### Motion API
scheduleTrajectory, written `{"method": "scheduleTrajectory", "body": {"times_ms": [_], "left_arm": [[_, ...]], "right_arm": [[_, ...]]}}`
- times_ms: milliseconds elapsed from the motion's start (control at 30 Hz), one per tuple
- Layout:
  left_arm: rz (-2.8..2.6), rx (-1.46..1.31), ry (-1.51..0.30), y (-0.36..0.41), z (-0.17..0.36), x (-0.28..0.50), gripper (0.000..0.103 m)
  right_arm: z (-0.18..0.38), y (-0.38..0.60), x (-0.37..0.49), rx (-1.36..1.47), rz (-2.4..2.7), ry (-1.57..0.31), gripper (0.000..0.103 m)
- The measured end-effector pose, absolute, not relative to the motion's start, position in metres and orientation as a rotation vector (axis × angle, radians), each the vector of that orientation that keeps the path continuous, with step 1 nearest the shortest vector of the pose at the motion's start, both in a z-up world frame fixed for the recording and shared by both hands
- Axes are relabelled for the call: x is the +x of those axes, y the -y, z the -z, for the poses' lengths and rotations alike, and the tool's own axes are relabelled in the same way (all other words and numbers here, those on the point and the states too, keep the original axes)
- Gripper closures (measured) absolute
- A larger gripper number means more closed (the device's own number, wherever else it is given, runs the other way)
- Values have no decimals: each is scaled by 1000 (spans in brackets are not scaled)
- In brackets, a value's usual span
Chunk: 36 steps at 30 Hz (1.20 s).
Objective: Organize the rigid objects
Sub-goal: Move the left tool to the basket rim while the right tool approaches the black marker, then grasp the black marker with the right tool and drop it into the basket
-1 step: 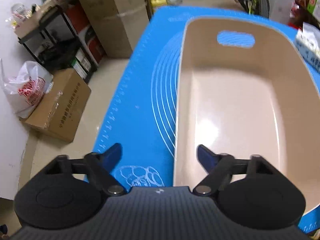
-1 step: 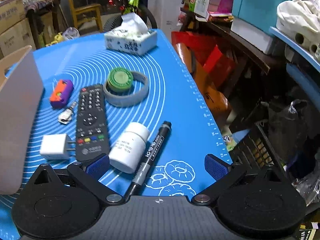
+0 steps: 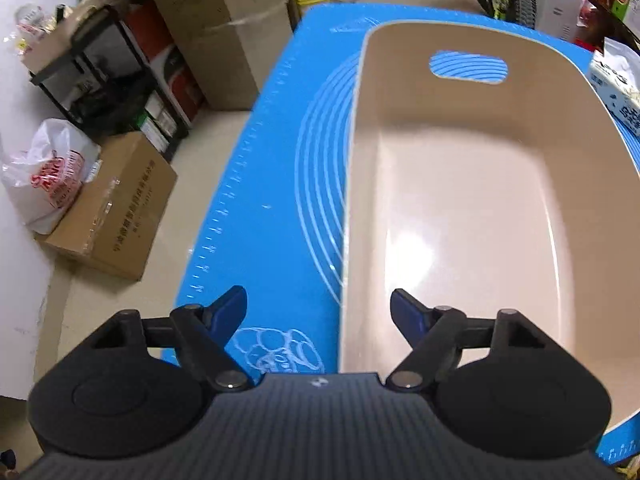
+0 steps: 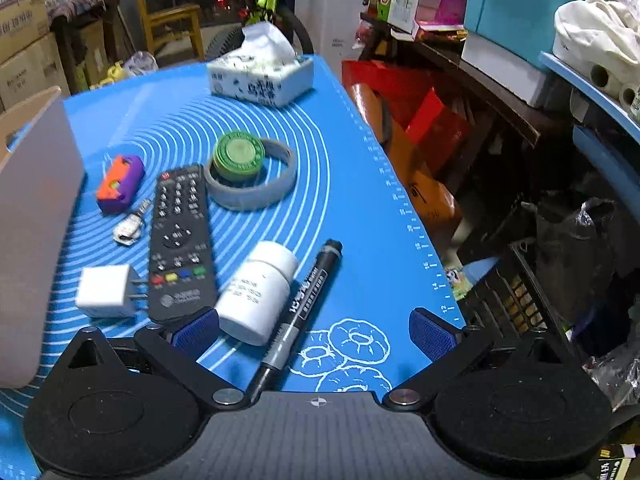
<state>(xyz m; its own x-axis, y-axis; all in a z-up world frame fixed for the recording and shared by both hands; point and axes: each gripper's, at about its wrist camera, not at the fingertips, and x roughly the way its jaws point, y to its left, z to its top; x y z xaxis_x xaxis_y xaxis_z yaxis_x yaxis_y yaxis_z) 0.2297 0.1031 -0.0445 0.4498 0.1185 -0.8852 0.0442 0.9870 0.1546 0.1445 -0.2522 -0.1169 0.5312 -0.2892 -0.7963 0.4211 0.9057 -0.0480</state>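
Bright indoor light, fisheye-warped edges

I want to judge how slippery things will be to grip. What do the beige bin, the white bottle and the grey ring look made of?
Beige bin: likely glossy moulded plastic, with a bright sheen on its floor.
White bottle: probably smooth plastic, with a printed label.
Grey ring: matte, perhaps rubber or silicone; the look leaves it open.
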Motion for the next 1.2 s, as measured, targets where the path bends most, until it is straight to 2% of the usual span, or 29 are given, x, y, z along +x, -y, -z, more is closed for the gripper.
{"method": "scheduleTrajectory", "body": {"times_ms": [100,267,467,633,733,800,967,1067,1200], "left_arm": [[-7,158,-1132,-99,49,228,31],[-9,171,-1139,-101,48,223,58],[14,168,-1149,-101,49,226,74],[29,156,-1146,-100,49,227,78],[30,145,-1153,-102,50,229,78],[28,142,-1155,-102,50,230,78],[28,142,-1151,-105,52,231,79],[29,141,-1151,-105,52,230,79],[35,130,-1147,-106,51,229,82]], "right_arm": [[125,254,150,141,445,-957,8],[129,254,151,114,492,-968,10],[139,258,156,183,453,-1015,19],[139,255,155,205,424,-1007,33],[137,250,157,197,381,-1011,50],[136,246,159,206,359,-1011,67],[135,246,157,226,363,-998,72],[135,251,153,240,386,-988,79],[130,254,149,257,396,-963,79]]}}
